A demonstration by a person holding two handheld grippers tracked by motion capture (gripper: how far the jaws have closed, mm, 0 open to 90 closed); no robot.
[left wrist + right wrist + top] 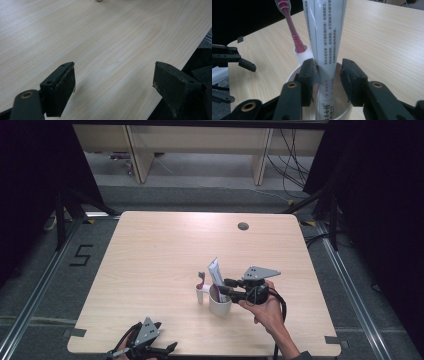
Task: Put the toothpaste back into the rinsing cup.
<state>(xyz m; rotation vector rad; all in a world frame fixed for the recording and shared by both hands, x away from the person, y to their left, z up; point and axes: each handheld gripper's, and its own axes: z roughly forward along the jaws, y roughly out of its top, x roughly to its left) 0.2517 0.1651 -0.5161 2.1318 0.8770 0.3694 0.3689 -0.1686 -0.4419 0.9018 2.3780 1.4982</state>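
High view — pale wood-grain bench (150, 270), round grommet hole (243, 226) near the far edge. White cylindrical cup (219, 303) standing right of centre, with a small white side holder (200, 294) touching its left flank and carrying a pink-handled toothbrush (201, 281) upright. White printed toothpaste tube (215, 271) standing in the cup, leaning a little, top well above the rim. Right claw (223, 286) reaching in from the right at the tube, just above the cup's mouth. Left claw (167, 348) low at the near edge, well apart from the cup.

Left gripper view — left claw (113, 86) spread wide over bare bench; nothing between the pads.

Right gripper view — right claw (329, 76) straddling the toothpaste tube (324, 37) at the rim of the cup (294, 72). Left pad touching or almost touching the tube, right pad (349, 82) parted from it by a clear gap — spread, not pinching. Tube foot down inside the cup. Toothbrush (291, 27) upright in the side holder (301, 51) beyond.

Step judged in hand: letting go of the tube after seating it in the cup. Next move calls for spreading wider and backing straight out, clear of tube, toothbrush and rim, lest the cup tip.
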